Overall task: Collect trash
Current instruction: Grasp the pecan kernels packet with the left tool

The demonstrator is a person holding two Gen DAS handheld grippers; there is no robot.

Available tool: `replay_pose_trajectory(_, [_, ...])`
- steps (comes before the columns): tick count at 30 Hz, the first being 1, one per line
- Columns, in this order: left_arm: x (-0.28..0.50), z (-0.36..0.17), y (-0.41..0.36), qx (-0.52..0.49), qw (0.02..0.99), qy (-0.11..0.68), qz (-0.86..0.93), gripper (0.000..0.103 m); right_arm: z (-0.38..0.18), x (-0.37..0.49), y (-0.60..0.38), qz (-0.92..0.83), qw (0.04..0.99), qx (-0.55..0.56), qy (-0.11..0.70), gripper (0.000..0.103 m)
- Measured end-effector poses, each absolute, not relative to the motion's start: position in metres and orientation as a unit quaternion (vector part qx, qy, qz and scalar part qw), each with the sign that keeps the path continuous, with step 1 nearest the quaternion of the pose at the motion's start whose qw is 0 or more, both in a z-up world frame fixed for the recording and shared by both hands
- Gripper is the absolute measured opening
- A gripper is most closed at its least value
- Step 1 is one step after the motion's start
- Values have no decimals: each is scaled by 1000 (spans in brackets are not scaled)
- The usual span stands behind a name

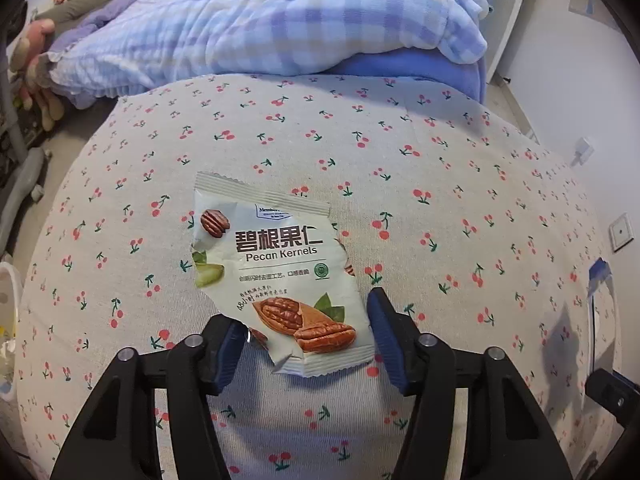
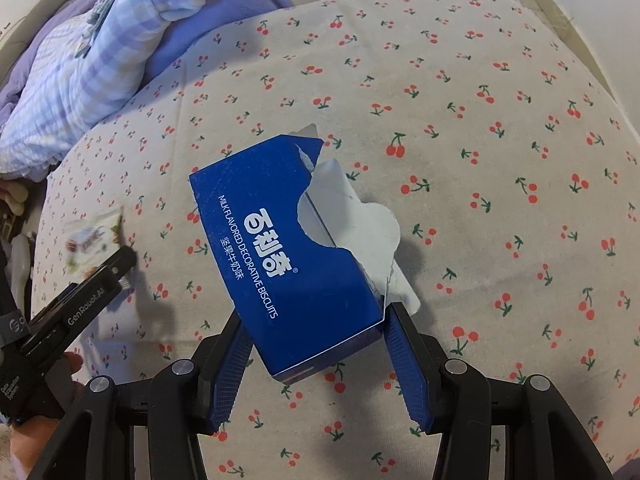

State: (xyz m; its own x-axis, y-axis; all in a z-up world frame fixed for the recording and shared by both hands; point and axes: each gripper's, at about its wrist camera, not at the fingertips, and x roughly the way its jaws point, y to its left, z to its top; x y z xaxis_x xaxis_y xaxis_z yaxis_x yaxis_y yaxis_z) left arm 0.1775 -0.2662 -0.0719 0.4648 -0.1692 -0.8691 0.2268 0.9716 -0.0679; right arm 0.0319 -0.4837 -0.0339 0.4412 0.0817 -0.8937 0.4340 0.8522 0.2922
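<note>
A torn white pecan kernels wrapper (image 1: 276, 272) lies flat on the cherry-print bed sheet (image 1: 440, 184). My left gripper (image 1: 306, 328) is open, its blue-padded jaws either side of the wrapper's near end, not closed on it. A torn blue biscuit box (image 2: 296, 256) sits between the pads of my right gripper (image 2: 316, 320), which is shut on the box's near end and holds it tilted over the sheet (image 2: 500, 160). The wrapper (image 2: 94, 236) and the left gripper's body (image 2: 80, 300) show blurred at the left of the right wrist view.
A bundled blue checked blanket (image 1: 280, 28) over a purple one lies at the far end of the bed, also in the right wrist view (image 2: 92, 60). Stuffed toys (image 1: 32, 60) sit at the far left. A white wall with a socket (image 1: 622, 232) is on the right.
</note>
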Motion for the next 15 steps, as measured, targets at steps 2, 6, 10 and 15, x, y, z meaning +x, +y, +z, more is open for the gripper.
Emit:
replay_pose_trajectory(2, [176, -69, -261, 23, 850, 511, -128, 53, -33, 32, -483, -110, 813, 247, 516, 58])
replay_pose_trajectory(6, [170, -65, -251, 14, 842, 520, -145, 49, -31, 29, -479, -109, 815, 242, 515, 58])
replay_pose_trajectory(10, [162, -59, -238, 10, 833, 534, -145, 49, -24, 28, -470, -102, 821, 236, 510, 58])
replay_pose_trajectory(15, [152, -43, -217, -6, 830, 537, -152, 49, -15, 28, -458, -93, 827, 230, 504, 58])
